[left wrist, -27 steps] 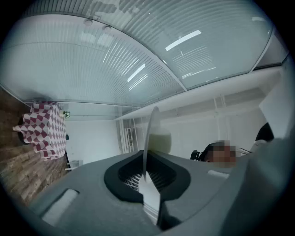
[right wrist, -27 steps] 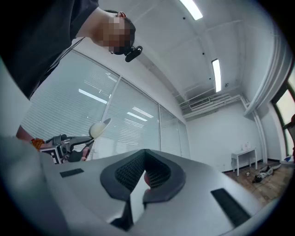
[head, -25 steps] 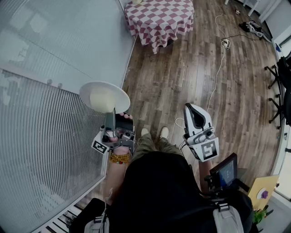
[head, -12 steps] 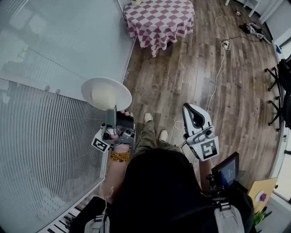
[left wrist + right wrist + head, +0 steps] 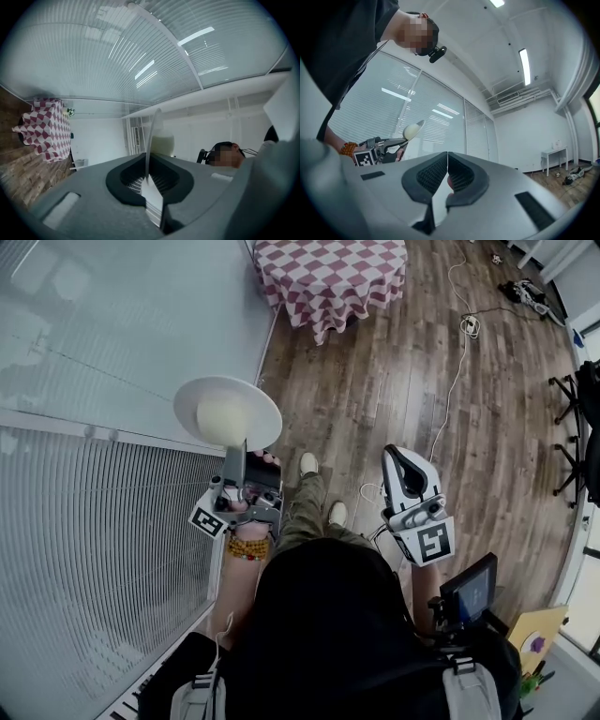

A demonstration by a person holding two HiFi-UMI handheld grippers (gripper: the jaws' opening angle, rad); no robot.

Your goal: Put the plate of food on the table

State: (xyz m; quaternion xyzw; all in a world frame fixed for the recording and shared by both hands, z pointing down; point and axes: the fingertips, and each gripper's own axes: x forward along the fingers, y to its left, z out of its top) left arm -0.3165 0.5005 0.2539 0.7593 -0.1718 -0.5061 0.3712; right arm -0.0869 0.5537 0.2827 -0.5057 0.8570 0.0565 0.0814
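Observation:
A white plate [image 5: 195,396] with a pale round bun [image 5: 223,415] on it is held level over the floor, beside a frosted glass wall. My left gripper [image 5: 235,452] is shut on the plate's near rim. In the left gripper view the plate [image 5: 152,133] runs edge-on between the jaws of the left gripper [image 5: 148,174], with the bun [image 5: 164,143] behind it. My right gripper [image 5: 401,465] hangs at the right, shut and empty; its jaws meet in the right gripper view [image 5: 447,169]. The table [image 5: 333,273] with a red and white checked cloth stands far ahead.
Wood floor lies between me and the table. A frosted glass wall [image 5: 103,352] with slatted blinds runs along the left. A white cable and power strip [image 5: 466,327] trail on the floor at the right, with black chairs [image 5: 577,399] at the far right edge.
The plate and my left gripper have shifted slightly up and right in the head view. The person's feet have stepped forward. The right gripper has hardly moved.

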